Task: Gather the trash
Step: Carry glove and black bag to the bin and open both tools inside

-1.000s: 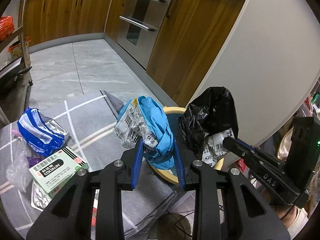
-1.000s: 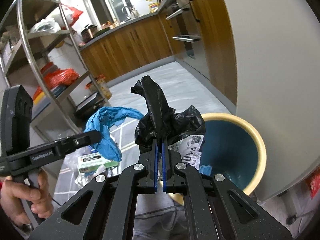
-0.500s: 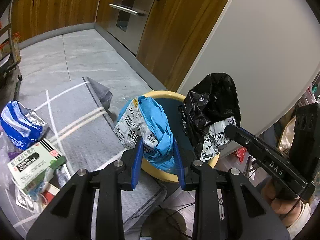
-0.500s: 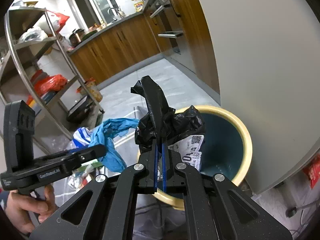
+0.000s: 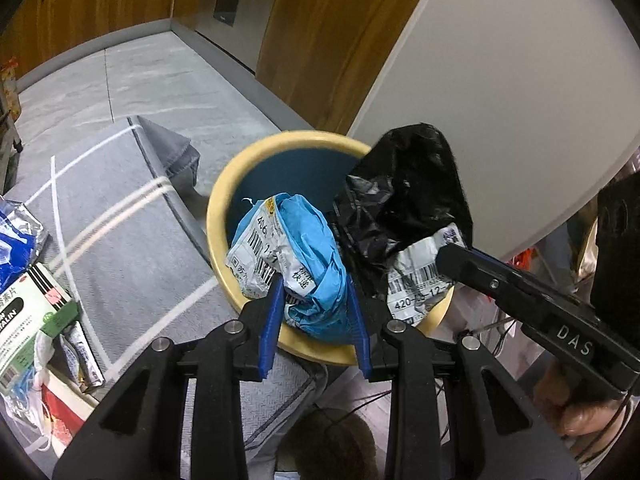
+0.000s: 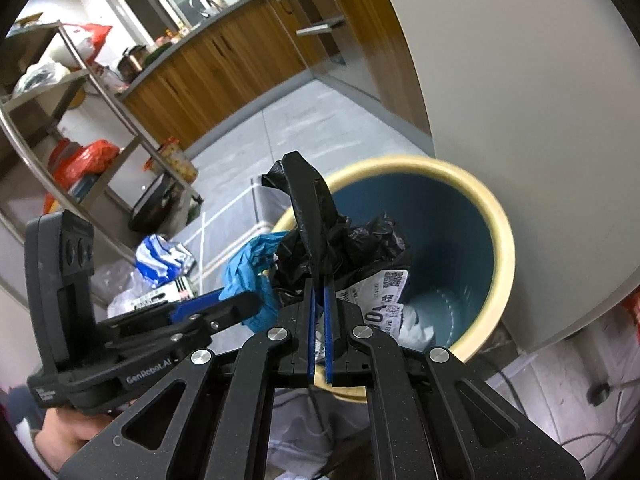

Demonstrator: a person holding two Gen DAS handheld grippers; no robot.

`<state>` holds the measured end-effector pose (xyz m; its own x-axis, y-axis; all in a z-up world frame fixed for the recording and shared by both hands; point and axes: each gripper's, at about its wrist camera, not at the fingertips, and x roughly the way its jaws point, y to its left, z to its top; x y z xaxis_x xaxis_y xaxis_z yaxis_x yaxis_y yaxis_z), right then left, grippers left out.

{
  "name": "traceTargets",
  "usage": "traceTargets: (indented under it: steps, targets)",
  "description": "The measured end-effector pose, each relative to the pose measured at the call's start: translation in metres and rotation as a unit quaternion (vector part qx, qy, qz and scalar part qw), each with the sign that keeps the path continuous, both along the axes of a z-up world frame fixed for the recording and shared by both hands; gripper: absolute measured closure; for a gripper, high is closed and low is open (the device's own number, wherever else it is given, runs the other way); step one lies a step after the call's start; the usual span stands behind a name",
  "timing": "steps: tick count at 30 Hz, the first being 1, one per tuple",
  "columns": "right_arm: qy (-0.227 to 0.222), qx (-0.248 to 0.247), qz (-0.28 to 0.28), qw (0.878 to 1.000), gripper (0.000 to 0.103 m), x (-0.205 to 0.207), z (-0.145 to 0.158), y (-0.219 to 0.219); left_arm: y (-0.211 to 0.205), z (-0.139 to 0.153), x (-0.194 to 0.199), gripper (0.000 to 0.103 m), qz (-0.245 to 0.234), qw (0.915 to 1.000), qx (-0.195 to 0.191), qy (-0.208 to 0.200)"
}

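Trash hangs over the round yellow-rimmed blue bin [image 5: 218, 216], ready to drop: the left gripper [image 5: 314, 308] clamps a crumpled blue plastic mailer [image 5: 308, 248], and the right gripper [image 6: 319, 304], nearly fully closed, pinches a black plastic bag [image 6: 360, 244].
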<state>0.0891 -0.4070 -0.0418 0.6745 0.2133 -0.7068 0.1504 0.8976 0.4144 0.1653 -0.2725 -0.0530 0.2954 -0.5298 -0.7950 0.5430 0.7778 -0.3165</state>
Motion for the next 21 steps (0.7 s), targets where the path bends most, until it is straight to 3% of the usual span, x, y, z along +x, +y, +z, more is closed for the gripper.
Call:
traceTargets:
  steps: [7, 13, 19, 21]
  targets:
    - [0.017, -0.002, 0.0, 1.0, 0.097, 0.006, -0.006, 0.003, 0.007, 0.002, -0.002, 0.063, 0.002, 1.0, -0.001, -0.007]
    - [0.015, -0.003, -0.006, 1.0, 0.093, 0.007, -0.005, 0.002, 0.022, 0.007, -0.001, 0.062, 0.011, 0.9999, -0.007, -0.007]
    - [0.012, -0.01, -0.017, 1.0, 0.081, 0.004, -0.003, 0.001, 0.033, 0.016, -0.003, 0.056, 0.017, 0.9996, -0.018, -0.013]
    - [0.011, -0.008, -0.022, 1.0, 0.067, 0.003, -0.003, 0.0, 0.036, 0.019, -0.003, 0.054, 0.021, 0.9994, -0.022, -0.016]
